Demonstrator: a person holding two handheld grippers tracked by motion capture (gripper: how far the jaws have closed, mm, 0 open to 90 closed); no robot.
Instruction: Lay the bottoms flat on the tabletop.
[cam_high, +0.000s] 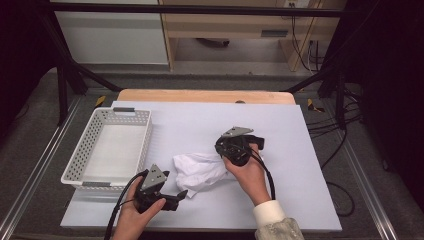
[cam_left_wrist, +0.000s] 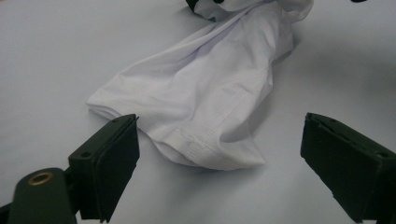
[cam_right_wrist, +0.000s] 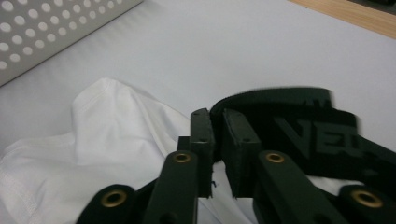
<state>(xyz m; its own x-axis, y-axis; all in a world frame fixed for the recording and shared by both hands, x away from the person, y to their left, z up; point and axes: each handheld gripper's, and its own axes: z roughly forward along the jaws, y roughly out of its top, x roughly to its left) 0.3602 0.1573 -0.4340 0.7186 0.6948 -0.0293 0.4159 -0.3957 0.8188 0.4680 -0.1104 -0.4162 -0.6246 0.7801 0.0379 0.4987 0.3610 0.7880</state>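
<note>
The white garment (cam_high: 200, 172) lies crumpled beside the basket (cam_high: 111, 145), soft, light and limp. The right gripper (cam_right_wrist: 214, 122) pinches its black waistband (cam_right_wrist: 299, 135); the left gripper (cam_left_wrist: 219, 154) stands spread wide before the hemmed edge, probably the best hold.

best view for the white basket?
High view: the whole white basket shows, on the mat's left side. The right gripper view catches just a corner of its perforated wall. The left gripper view faces the white garment instead.
</note>
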